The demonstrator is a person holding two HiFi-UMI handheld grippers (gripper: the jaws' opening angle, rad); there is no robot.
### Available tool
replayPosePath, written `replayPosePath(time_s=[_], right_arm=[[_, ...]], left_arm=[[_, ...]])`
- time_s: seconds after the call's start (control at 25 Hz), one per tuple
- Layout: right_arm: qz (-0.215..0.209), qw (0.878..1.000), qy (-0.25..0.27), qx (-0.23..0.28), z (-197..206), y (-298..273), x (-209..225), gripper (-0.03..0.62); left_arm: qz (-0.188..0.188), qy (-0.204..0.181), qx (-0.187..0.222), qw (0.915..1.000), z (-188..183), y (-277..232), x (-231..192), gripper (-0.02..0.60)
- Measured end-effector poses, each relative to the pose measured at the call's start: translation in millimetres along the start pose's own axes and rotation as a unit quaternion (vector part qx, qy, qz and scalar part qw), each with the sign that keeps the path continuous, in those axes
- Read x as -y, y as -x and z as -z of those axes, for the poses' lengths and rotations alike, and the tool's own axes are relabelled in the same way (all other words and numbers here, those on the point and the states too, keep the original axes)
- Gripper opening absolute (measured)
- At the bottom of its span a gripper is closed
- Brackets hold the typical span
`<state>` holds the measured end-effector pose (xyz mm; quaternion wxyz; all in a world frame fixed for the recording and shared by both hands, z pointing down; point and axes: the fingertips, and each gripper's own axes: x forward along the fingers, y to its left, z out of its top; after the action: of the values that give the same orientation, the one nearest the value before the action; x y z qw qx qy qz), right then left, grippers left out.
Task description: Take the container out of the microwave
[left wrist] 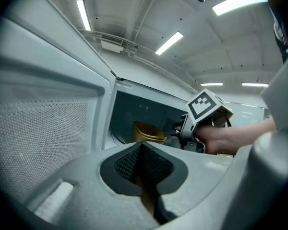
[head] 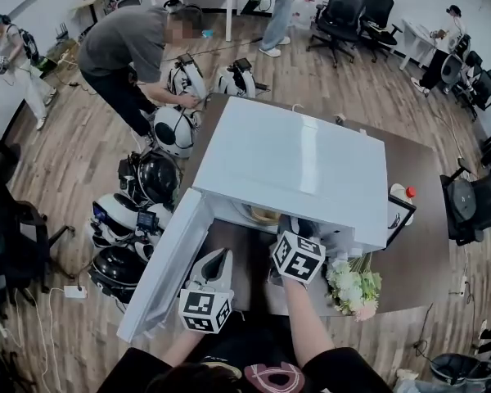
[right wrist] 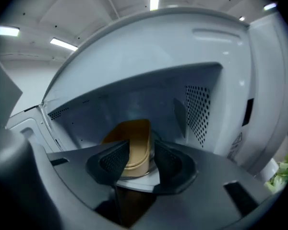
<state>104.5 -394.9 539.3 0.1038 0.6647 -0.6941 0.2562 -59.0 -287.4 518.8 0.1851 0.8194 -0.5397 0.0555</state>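
The white microwave (head: 295,162) stands on the brown table (head: 417,252) with its door (head: 168,260) swung open to the left. Inside sits a tan container (right wrist: 134,135), also seen as the tan container (left wrist: 149,132) from the left and the container (head: 264,215) from above. My right gripper (right wrist: 141,152) reaches into the cavity mouth, open, its pads on either side of the container's near end. My left gripper (left wrist: 143,145) is shut with nothing in it, held outside the opening beside the door. It appears as the left gripper (head: 221,256) in the head view, with the right gripper (head: 290,228) beside it.
A bunch of pale flowers (head: 353,285) lies on the table right of my right arm. A bottle with a red cap (head: 403,199) stands beside the microwave's right wall. Several helmets (head: 147,178) lie on the floor at left, where a person bends over.
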Motion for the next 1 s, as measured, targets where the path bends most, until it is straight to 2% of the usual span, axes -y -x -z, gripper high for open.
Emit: replayPosePath(time_s=[0.6,1.0], right_arm=[[0.011,0.998,-0.022,-0.053,12,-47,10,0.158],[0.02,0.996,-0.028,-0.077,20,-50,10,0.091]], left_arm=[[-0.035,0.022,-0.013,0.9991,5,-6,-19,0.009],[-0.032,0.024,-0.009,0.9992,4,-14,-19,0.009]])
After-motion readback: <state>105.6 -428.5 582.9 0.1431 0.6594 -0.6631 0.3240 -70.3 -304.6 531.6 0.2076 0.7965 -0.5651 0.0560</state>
